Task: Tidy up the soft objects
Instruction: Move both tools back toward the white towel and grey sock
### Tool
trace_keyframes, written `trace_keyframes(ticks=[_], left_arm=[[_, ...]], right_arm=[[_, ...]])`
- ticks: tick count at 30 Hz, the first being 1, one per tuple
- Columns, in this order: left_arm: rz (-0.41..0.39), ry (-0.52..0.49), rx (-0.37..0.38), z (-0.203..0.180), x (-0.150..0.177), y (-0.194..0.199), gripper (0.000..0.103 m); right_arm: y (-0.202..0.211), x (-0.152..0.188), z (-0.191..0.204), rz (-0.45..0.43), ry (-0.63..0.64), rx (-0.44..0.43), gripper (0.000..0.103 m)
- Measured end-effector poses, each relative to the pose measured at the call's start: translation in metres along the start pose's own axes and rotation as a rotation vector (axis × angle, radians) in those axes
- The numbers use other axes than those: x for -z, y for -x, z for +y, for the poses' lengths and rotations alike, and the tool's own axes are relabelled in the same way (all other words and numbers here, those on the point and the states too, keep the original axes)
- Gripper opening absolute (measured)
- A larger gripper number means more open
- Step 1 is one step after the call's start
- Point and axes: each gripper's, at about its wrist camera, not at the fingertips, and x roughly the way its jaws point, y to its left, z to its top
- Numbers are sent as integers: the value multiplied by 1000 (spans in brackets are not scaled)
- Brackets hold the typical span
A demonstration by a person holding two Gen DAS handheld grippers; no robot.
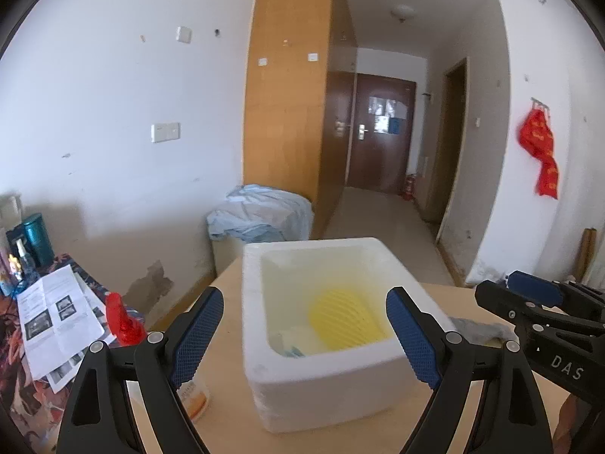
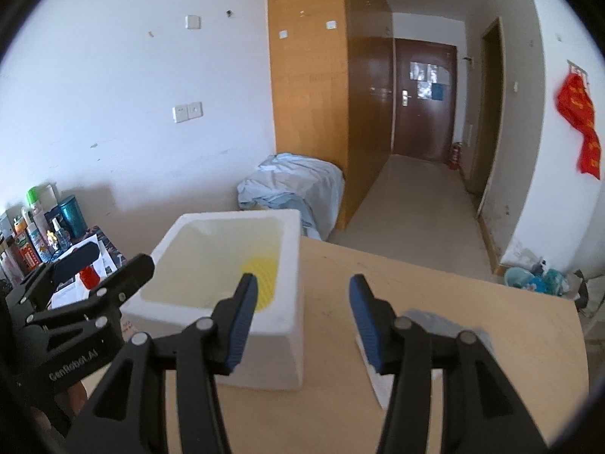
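A white foam box point(image 1: 321, 374) stands on the wooden table point(image 2: 472, 302), its top open. Inside it lies a yellow ribbed soft object point(image 1: 346, 321), with a pale item in the near left corner point(image 1: 293, 340). My left gripper point(image 1: 304, 295) is open, one blue pad on each side of the box and neither touching it. My right gripper point(image 2: 302, 283) is open and empty, just right of the box point(image 2: 227, 265). A grey-topped white sponge point(image 2: 435, 321) lies on the table under its right finger. Each gripper shows at the edge of the other's view.
A cup with an orange label point(image 1: 194, 397) stands left of the box. On a lower side table at the left lie papers point(image 1: 56, 314), a red object point(image 1: 123, 321) and bottles point(image 2: 34, 227). A blue cloth bundle point(image 2: 295, 185) sits past the table's far edge.
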Motion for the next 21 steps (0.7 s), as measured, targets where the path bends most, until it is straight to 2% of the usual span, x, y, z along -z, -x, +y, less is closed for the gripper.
trace_keyframes(ticks=[1, 3, 12, 17, 21], left_arm=[[0, -1, 10, -2, 1, 3, 88], [0, -11, 40, -8, 3, 10, 88], [1, -76, 223, -46, 15, 42, 88], [8, -122, 285, -74, 23, 49, 88], [31, -141, 329, -93, 31, 45, 88]], right_arm=[[6, 3, -2, -4, -5, 9, 63], [14, 7, -7, -16, -7, 24, 64], [43, 21, -29, -31, -38, 108, 64], [51, 31, -50, -21, -63, 187, 64], [56, 39, -65, -17, -85, 243, 72]])
